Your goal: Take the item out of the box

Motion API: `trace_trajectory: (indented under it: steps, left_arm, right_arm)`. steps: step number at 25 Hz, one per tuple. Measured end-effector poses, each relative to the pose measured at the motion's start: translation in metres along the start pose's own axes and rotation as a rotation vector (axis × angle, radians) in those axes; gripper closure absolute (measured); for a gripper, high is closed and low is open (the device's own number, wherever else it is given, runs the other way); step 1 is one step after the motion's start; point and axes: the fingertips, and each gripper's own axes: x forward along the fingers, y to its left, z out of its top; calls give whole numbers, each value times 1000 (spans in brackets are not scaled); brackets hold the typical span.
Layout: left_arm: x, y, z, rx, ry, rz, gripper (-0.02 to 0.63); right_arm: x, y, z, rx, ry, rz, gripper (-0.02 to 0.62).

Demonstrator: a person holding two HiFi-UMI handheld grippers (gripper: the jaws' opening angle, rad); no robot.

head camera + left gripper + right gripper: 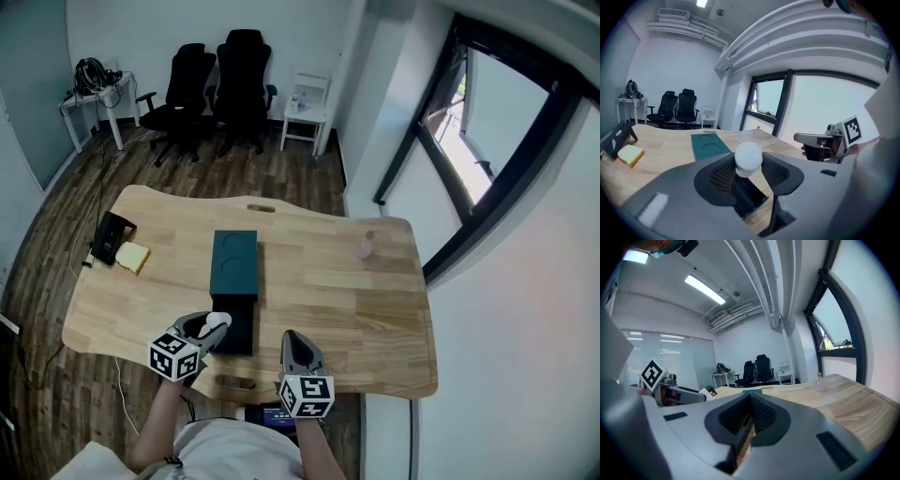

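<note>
A white rounded item [748, 156] sits between the pads of my left gripper [749, 169], which is shut on it. In the head view, the item [218, 320] hangs just over the left edge of the open black box [236, 326], near the table's front edge. The box's dark teal lid [234, 262] lies flat just beyond it, with two round recesses on top, and also shows in the left gripper view [709, 146]. My right gripper [292, 337] is to the right of the box with its jaws together and nothing in them [749, 402].
A yellow block [134, 256] and a black device [111, 235] lie at the left of the wooden table [328, 300]. A small pink bottle [364, 249] stands at the right. Black office chairs [220, 80] and white side tables stand beyond the table.
</note>
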Motion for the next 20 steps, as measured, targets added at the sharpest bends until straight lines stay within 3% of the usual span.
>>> trace_trajectory:
  steps: [10,20]
  left_arm:
    - [-9,-4,9,0,-74,19,431]
    - [-7,-6,13,-5,-90,9,431]
  right_arm:
    - [-1,-3,-9,-87,55,-21,591]
    - [-1,-8,-7,-70,58,-16,591]
